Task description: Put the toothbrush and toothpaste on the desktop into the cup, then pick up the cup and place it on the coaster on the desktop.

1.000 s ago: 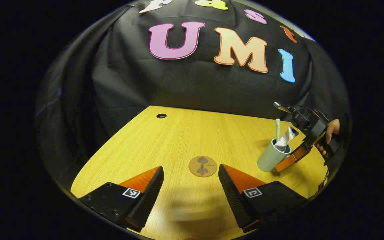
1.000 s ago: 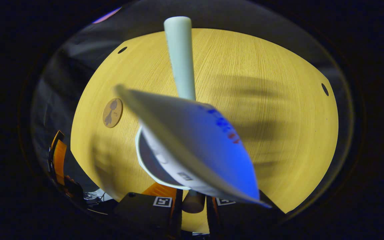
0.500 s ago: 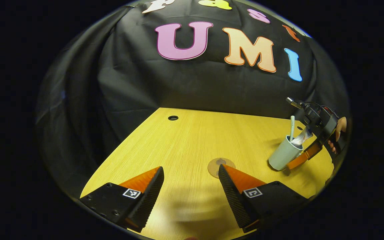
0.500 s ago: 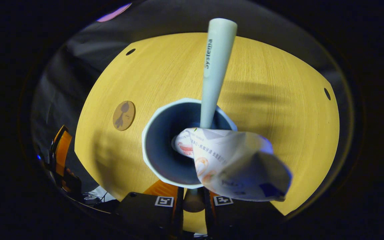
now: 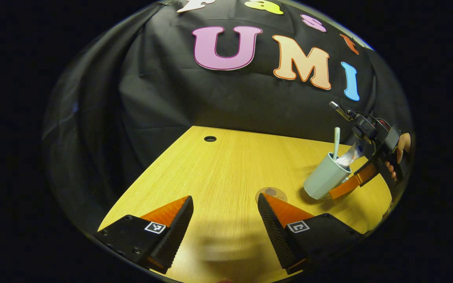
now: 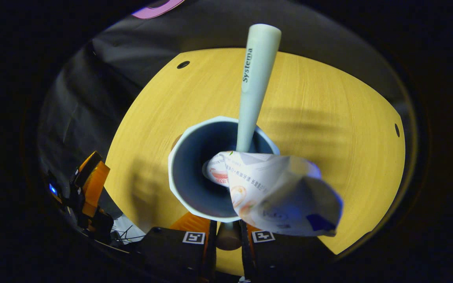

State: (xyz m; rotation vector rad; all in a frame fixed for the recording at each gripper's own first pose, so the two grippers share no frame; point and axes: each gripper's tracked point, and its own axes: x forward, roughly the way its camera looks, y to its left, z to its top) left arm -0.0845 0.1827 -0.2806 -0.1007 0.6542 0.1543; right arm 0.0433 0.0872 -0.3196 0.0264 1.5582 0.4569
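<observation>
Left gripper view: camera low over near edge of tabletop (image 5: 218, 165), facing across it toward booth wall (image 5: 210, 102); own fingers (image 5: 175, 228) at bottom, set wide apart. Right hand-held gripper (image 5: 352, 182) seen farther off at right with cup (image 5: 325, 181).

Right gripper view: camera directly above cup (image 6: 195, 173), very near, looking steeply down into its mouth.

Shared: cup, tabletop, wall strip; left hand-held gripper (image 6: 89, 184) at lower left.

Recording booth: black cloth wall (image 5: 226, 106), wooden desktop (image 5: 226, 169).
</observation>
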